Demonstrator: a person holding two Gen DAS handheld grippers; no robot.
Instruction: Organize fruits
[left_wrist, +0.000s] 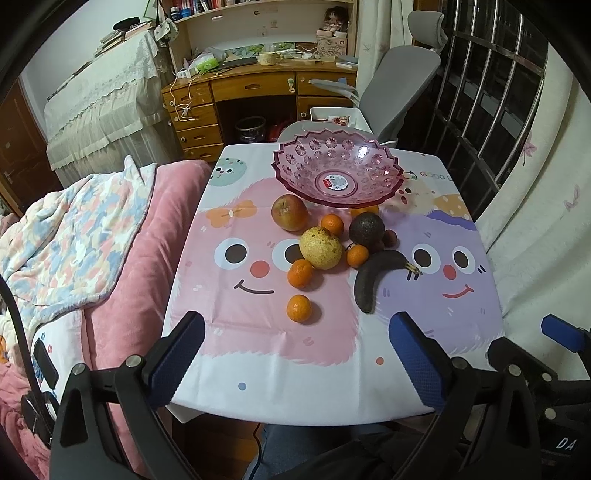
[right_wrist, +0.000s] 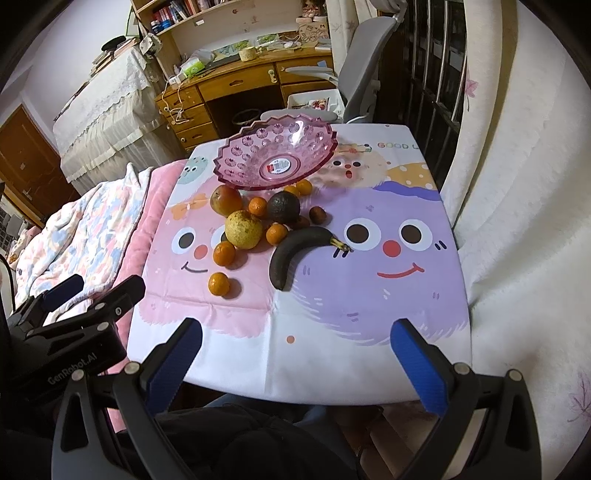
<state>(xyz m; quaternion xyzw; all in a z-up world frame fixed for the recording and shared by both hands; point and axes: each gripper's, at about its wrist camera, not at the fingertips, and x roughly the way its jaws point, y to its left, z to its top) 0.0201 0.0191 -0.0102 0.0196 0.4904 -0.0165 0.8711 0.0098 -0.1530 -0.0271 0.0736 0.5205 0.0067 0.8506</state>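
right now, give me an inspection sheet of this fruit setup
surface: table under a cartoon cloth, flat
job's things: bowl empty at the far end; apple, pear, avocado, banana and several oranges, nearest, loose on the cloth before it
clutter: nothing seen on the table
grippers: left gripper and right gripper both open, empty, at the near edge
cables: white cords at the desk
surroundings: bed, chair, barred window

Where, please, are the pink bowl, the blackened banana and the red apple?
pink bowl (left_wrist: 291, 176): left wrist view, near rim.
blackened banana (right_wrist: 286, 253): right wrist view, mid-curve.
red apple (left_wrist: 289, 212): left wrist view, centre.
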